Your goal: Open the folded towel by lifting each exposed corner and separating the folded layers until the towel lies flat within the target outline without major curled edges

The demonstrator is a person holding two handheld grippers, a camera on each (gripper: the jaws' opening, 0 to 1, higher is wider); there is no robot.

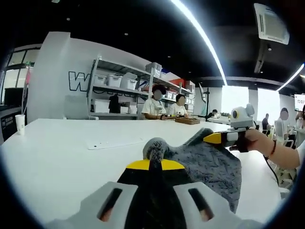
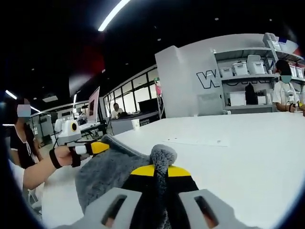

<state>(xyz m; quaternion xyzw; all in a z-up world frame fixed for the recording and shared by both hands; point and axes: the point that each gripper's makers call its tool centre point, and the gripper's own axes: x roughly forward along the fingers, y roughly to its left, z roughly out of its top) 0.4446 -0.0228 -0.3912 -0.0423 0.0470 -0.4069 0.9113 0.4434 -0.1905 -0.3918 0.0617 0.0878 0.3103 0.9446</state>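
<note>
Now | left gripper pinching grey towel corner | right gripper pinching another corner | towel hanging above white table | wall lettering showing "W", rest unreadable

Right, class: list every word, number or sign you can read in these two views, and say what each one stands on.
"W": a large dark outlined letter on the white wall behind the shelves; the letters after it are hidden.
Red digits on a screen at the edge of the left gripper view: too blurred and cut off to read.
Nothing readable on the sheet of paper, the towel or the bins.
</note>
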